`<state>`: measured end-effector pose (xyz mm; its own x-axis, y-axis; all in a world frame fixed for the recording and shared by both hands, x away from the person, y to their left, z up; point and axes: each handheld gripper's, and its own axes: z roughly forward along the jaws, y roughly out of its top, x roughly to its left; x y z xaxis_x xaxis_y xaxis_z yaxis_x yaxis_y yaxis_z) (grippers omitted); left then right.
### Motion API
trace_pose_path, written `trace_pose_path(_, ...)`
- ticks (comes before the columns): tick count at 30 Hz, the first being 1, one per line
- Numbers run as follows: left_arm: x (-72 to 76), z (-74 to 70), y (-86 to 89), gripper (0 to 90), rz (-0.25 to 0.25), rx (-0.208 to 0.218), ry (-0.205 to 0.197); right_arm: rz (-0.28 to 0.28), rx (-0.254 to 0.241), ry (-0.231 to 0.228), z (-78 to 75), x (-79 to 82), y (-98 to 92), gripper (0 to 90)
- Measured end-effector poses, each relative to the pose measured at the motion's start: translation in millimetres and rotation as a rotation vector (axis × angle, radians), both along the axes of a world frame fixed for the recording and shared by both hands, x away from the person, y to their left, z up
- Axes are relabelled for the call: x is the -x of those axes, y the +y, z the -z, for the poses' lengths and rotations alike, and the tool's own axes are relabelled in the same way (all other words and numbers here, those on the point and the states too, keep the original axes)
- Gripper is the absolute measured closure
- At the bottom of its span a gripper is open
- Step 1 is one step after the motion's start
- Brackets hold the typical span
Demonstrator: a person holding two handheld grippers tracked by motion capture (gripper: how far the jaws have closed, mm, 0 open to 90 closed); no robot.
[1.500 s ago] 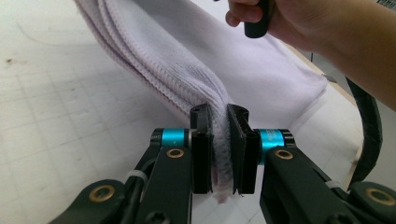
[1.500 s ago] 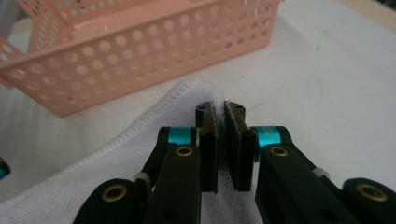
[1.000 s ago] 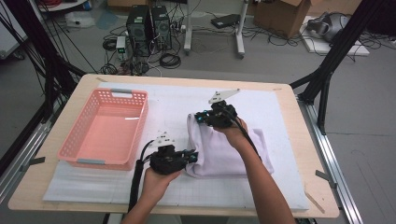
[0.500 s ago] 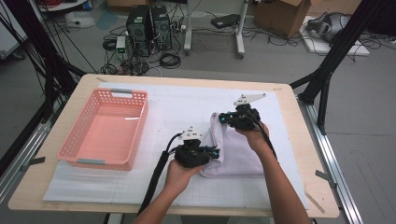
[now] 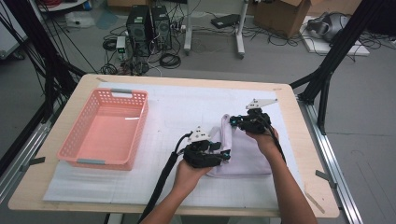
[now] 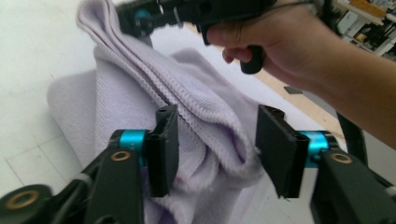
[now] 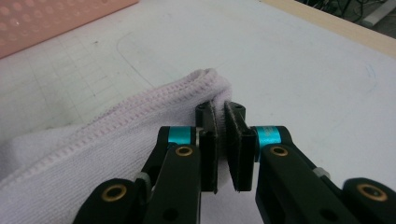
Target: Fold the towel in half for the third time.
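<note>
- Left gripper (image 6: 215,149): its jaws have just been opening and stand apart. A bunched fold of the lavender towel (image 6: 187,107) lies between them. The left pad (image 6: 167,149) rests against the cloth; the right pad (image 6: 276,149) stands clear of it, so nothing is clamped.
- In the high view, the left gripper (image 5: 225,155) sits at the near left edge of the towel (image 5: 245,154), jaws pointing rightward into the cloth, with the person's left hand (image 5: 189,172) wrapped around its body and a black cable (image 5: 161,182) trailing toward the near table edge.
- Right gripper (image 7: 223,144): jaws nearly together, pinching a stitched edge of the towel (image 7: 140,121) between the two pads. The pinched corner rises above the white surface.
- In the high view, the right gripper (image 5: 232,122) holds the far left corner of the towel, lifted off the mat. The person's right hand (image 5: 264,140) grips the handle from the right side. The left gripper view shows the same hand (image 6: 271,42) and that gripper above the raised fold.
- Towel location: on the white gridded mat (image 5: 182,107), right of centre on the table (image 5: 289,121), folded into several layers, its near part lying flat.
- Pink basket (image 5: 135,126): on the left part of the mat, well apart from the towel and from both grippers.
- Beyond the table: floor with computer towers (image 5: 149,23) and loose cables.
</note>
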<state>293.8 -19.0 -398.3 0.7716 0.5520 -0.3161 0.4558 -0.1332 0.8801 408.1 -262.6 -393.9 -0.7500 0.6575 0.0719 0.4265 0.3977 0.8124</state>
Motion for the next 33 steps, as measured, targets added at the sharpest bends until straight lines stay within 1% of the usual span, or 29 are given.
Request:
trace_pose_path(2,3.1,-2.5,5.3,43.2,-0.003,-0.01,-0.038,0.004,0.003,0.007,2.1,0.3,-3.8,84.3)
trace_pose_path(4,4.7,-4.2,12.4,41.1,-0.011,-0.004,-0.055,0.012,0.003,0.003,3.6,0.9,-7.3,84.3)
trace_pose_path(8,5.1,-3.3,28.3,40.1,-0.044,0.001,-0.058,0.031,0.02,0.003,5.5,2.8,-15.3,84.3)
trace_pose_path(12,4.8,3.9,42.5,40.2,-0.069,-0.003,-0.04,0.068,0.024,-0.001,7.9,4.3,-29.0,84.3)
trace_pose_path(16,5.3,12.1,52.4,40.3,-0.089,-0.012,-0.032,0.108,0.058,0.011,11.1,4.6,-42.4,84.1)
trace_pose_path(18,5.6,15.5,57.0,40.3,-0.099,-0.015,-0.031,0.126,0.06,0.024,13.8,4.9,-48.4,83.7)
trace_pose_path(19,5.8,16.8,59.3,40.3,-0.103,-0.017,-0.03,0.134,0.063,0.029,15.4,5.2,-50.5,82.3)
trace_pose_path(20,6.0,18.1,61.7,40.2,-0.107,-0.02,-0.033,0.147,0.067,0.045,15.8,6.1,-51.7,80.0)
trace_pose_path(22,6.9,20.3,67.2,39.8,-0.112,-0.025,-0.039,0.189,0.072,0.034,13.2,9.2,-55.4,68.1)
trace_pose_path(24,8.3,22.4,73.4,39.6,-0.118,-0.03,-0.047,0.221,0.053,0.029,7.8,15.3,-61.2,61.3)
trace_pose_path(26,9.2,24.4,79.9,39.3,-0.127,-0.027,-0.052,0.247,0.053,0.0,3.5,25.6,-67.3,57.2)
trace_pose_path(27,9.7,25.3,83.1,39.2,-0.13,-0.03,-0.052,0.259,0.052,-0.001,2.4,31.6,-70.5,54.8)
trace_pose_path(30,11.0,27.8,91.3,39.0,-0.136,-0.037,-0.059,0.282,0.071,-0.003,2.7,53.2,-80.5,52.6)
trace_pose_path(33,12.3,28.7,97.1,38.8,-0.137,-0.039,-0.073,0.293,0.032,0.005,6.6,77.4,-88.4,49.9)
